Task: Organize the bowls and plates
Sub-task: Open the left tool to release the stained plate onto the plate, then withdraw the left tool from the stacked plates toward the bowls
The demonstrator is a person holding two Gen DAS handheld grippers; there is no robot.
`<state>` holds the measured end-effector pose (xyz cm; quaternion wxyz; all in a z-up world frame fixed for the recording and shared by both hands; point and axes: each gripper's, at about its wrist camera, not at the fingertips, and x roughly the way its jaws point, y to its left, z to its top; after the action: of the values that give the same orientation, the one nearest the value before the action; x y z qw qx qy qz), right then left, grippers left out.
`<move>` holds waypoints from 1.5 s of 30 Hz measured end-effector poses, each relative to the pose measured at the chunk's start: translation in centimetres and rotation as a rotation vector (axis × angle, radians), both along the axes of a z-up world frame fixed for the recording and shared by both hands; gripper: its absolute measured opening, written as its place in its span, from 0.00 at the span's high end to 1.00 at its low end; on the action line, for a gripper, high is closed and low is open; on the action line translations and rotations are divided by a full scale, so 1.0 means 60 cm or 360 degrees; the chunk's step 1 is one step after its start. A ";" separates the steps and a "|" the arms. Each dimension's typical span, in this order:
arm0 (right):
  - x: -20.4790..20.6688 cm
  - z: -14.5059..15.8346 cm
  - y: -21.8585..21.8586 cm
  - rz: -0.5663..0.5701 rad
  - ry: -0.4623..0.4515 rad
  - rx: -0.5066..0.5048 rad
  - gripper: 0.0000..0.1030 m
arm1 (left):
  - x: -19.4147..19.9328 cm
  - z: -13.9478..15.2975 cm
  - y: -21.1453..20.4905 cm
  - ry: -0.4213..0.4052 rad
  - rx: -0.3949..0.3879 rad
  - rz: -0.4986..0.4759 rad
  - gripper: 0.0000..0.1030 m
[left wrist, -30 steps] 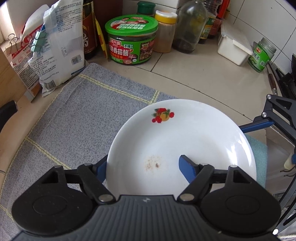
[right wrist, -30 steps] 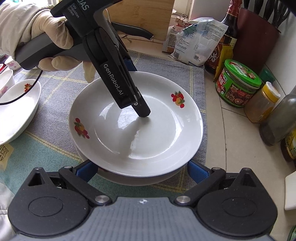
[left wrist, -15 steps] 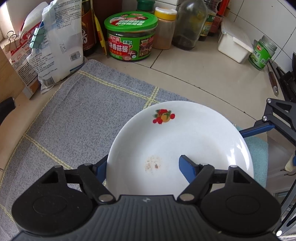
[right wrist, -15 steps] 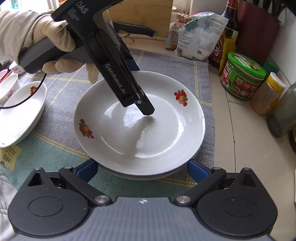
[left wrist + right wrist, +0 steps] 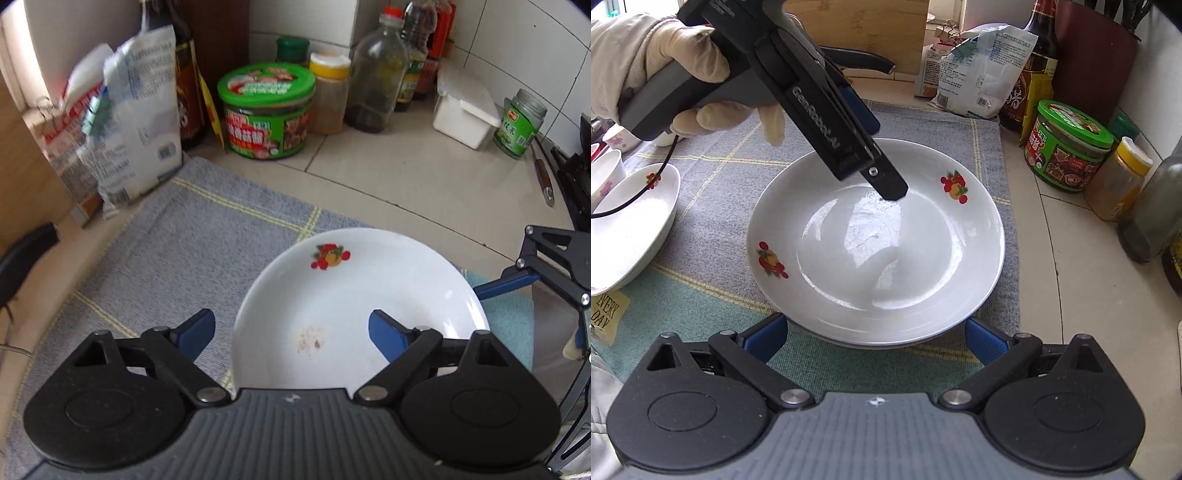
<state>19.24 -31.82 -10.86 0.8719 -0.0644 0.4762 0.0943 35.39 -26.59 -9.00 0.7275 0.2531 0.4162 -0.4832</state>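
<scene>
A white plate (image 5: 879, 240) with fruit prints rests on a second plate whose rim (image 5: 849, 341) just shows beneath it, both on the grey checked mat (image 5: 713, 173). My left gripper (image 5: 291, 334) straddles the top plate's (image 5: 354, 306) rim with its jaws opening. One blue pad (image 5: 388, 336) hangs over the plate's inside, and the other pad (image 5: 194, 332) stands clear to the left of the rim. In the right wrist view a gloved hand holds that left gripper (image 5: 882, 158) above the plate. My right gripper (image 5: 875, 339) is open, its fingers either side of the stack's near edge.
A white bowl (image 5: 631, 236) and a small cup (image 5: 605, 173) sit at the mat's left. Along the wall stand a green-lidded jar (image 5: 266, 114), bottles, food bags (image 5: 136, 122), a white box (image 5: 461, 110) and a small green jar (image 5: 519, 123). A knife (image 5: 543, 173) lies at the right.
My left jaws have spread and let go of the plate's rim. The top plate has settled flat on the one beneath. The right gripper has stayed put.
</scene>
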 end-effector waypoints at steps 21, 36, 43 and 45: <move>-0.051 0.033 0.028 -0.0098 -0.0195 0.0056 0.00 | -0.135 0.156 0.154 -0.0434 -0.0226 0.0307 0.05; -0.080 0.024 0.096 0.0104 -0.0227 0.0145 0.00 | -0.216 0.139 0.263 -0.0409 -0.0225 0.0587 0.05; -0.087 0.009 0.130 0.0380 -0.0220 0.0192 0.00 | -0.252 0.118 0.307 -0.0325 -0.0153 0.0927 0.05; -0.089 0.001 0.139 0.0445 -0.0216 0.0203 0.00 | -0.263 0.112 0.319 -0.0322 -0.0111 0.1016 0.05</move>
<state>13.89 -23.48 -10.77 0.8827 -0.0807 0.3957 0.2403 19.64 -7.47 -2.28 0.8879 0.1317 0.3834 -0.2173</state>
